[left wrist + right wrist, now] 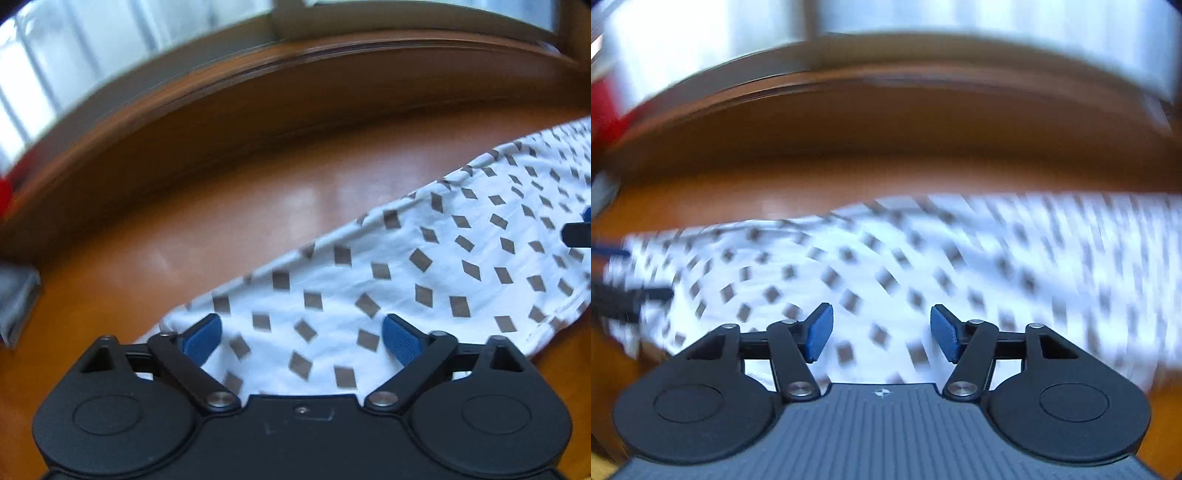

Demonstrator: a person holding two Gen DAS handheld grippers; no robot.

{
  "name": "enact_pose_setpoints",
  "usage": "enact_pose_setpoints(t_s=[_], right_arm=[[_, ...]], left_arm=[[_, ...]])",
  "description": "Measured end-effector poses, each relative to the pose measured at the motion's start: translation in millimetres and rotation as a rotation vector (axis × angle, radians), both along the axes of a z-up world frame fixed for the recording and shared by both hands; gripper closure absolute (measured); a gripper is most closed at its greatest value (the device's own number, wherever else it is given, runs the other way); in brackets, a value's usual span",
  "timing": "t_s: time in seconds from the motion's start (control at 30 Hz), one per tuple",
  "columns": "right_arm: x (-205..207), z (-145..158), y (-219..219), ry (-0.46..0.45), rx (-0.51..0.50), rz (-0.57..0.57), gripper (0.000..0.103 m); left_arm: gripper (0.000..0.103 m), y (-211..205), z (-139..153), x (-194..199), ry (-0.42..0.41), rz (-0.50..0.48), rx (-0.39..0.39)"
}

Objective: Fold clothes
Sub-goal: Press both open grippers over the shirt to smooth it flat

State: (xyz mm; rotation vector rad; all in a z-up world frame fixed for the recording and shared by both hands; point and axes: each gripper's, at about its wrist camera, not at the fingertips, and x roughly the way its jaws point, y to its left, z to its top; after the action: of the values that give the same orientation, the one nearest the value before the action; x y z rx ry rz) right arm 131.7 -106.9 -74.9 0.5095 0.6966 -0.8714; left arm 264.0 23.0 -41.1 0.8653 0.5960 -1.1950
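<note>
Cloth: I see a white cloth (424, 266) with small grey-brown diamonds all over it. It lies flat on the wooden table (229, 206) and runs like a long band from the near left up to the far right in my left view.

Cloth in my right view: the same cloth (886, 266) fills the middle from side to side (it is very blurry there, so I cannot read its folds or edges).

Left gripper: my left gripper (301, 338) has its jaws spread very wide. The blue pads (400, 339) sit over the near end of the cloth. Nothing is pinched between them. I cannot tell if the pads touch the cloth.

Right gripper: my right gripper (881, 332) has its jaws partly apart, not as wide as the left one. The blue pads (820, 332) hang over the cloth with only cloth showing in the gap. They hold nothing.

The other gripper seen from each side: at the right edge of my left view I see a dark tip with a bit of blue, over the cloth. At the left edge of my right view I see dark blurry fingers over the cloth end.

Table: brown and shiny, with a raised wooden edge at the back.

Behind the table: a bright window (110, 44) (all washed out).

Other things: a grey folded thing (16, 299) lies at the far left, well apart from the cloth. Something red (5, 195) shows at the left edge.
</note>
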Motion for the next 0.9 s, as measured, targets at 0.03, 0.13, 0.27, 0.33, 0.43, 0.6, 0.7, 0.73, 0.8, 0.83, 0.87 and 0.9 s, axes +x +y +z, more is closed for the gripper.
enact_pose_setpoints(t_s=[0.03,0.13,0.27,0.33,0.43,0.6,0.7,0.73,0.8,0.83,0.87,0.9], right_arm=[[-5,-3,0,-0.022,0.030,-0.041,0.041],[13,-6,21,0.068,-0.020,0.051,0.039],[44,-4,53,0.074,-0.028,0.200,0.036],[62,-4,64,0.044,-0.010,0.295,0.036],[81,-3,74,0.002,0.014,0.415,0.040],[44,14,49,-0.086,0.001,0.341,0.044],[-23,29,8,-0.107,-0.056,0.134,0.044],[-46,35,-6,-0.104,-0.077,0.060,0.044],[-92,42,-32,-0.055,-0.124,-0.062,0.047],[-114,46,-47,-0.027,-0.149,-0.118,0.048],[-135,48,-61,0.002,-0.172,-0.166,0.051],[-153,48,-76,0.041,-0.188,-0.182,0.054]], left_arm=[[0.000,-1,0,-1,-0.023,-0.016,0.006],[0.000,0,1,8,-0.041,-0.030,0.024],[0.000,5,2,37,-0.095,-0.008,0.053],[0.000,7,2,58,-0.148,0.039,0.068],[0.000,7,4,84,-0.179,0.100,0.097],[0.000,13,13,81,-0.203,0.146,0.090],[0.000,15,22,55,-0.116,0.135,0.042],[0.000,11,23,45,-0.077,0.130,0.028],[0.000,-1,21,24,-0.002,0.116,0.005],[0.000,-8,19,13,0.030,0.105,-0.001],[0.000,-16,17,0,0.051,0.093,-0.001],[0.000,-26,15,-15,0.059,0.083,0.002]])
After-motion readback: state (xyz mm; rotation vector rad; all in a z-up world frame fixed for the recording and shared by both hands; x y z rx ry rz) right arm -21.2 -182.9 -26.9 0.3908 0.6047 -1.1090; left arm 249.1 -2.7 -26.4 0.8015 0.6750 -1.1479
